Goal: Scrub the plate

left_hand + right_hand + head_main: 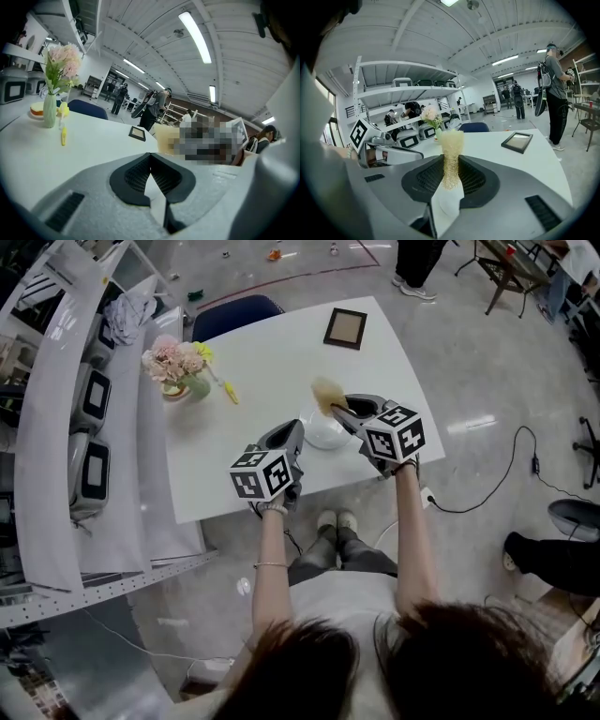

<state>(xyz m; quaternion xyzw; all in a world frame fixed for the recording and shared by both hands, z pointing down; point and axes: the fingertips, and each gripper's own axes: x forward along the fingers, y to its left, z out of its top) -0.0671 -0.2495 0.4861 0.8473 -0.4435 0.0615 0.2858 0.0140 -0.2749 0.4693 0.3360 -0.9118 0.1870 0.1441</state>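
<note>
A white plate (pixel 323 432) sits near the front edge of the white table (pixel 262 362). My right gripper (pixel 339 411) hovers over the plate's far right side, shut on a pale yellow mesh scrubber (pixel 328 395) that sticks out past its tips. The right gripper view shows the scrubber (pixel 452 154) standing up between the black pads of the right gripper (pixel 451 173). My left gripper (pixel 298 435) rests at the plate's left rim. In the left gripper view, the left gripper (pixel 150 161) has its pads meeting at the tip and the plate is hidden.
A vase of pink flowers (pixel 178 367) and a yellow item (pixel 229 390) stand at the table's left. A dark picture frame (pixel 345 327) lies at the far side. A blue chair (pixel 234 313) is behind the table, and shelving with appliances (pixel 89 399) runs along the left.
</note>
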